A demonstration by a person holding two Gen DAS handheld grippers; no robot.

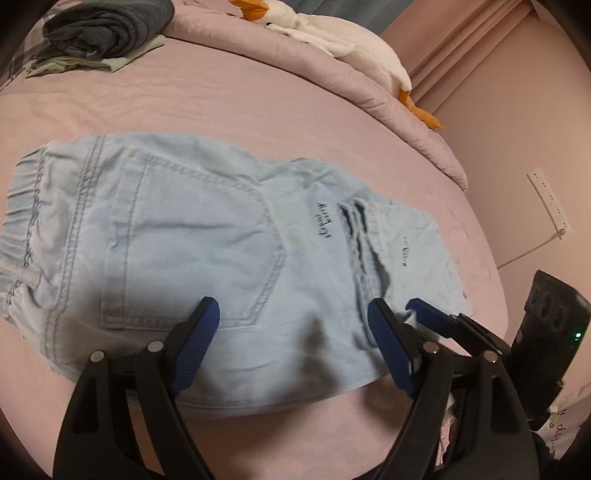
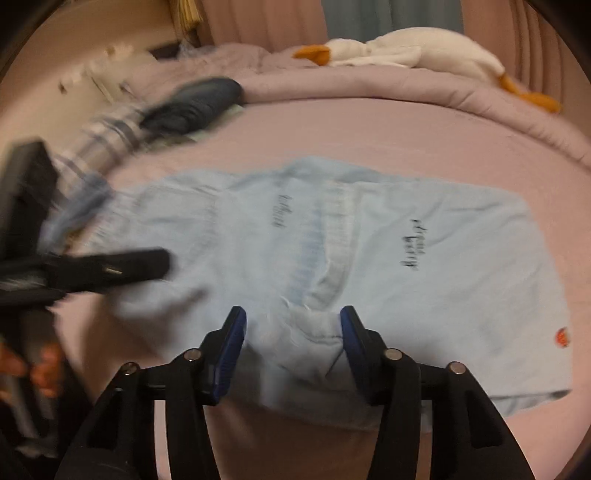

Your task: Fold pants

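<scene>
While pants [image 1: 192, 236] lie folded on bed [image 1: 229, 99] — both grippers' jaws parted.

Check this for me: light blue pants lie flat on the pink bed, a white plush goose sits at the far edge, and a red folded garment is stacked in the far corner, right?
Not quite. The folded garment is dark grey, not red; the left wrist view shows it clearly. The rest stands: light blue pants lie flat on the pink bed, with the white plush goose at the far edge.

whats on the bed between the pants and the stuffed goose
Nothing: in the left wrist view only bare pink sheet runs from the pants to the stuffed goose. The pile of dark clothes sits off to the side.
</scene>
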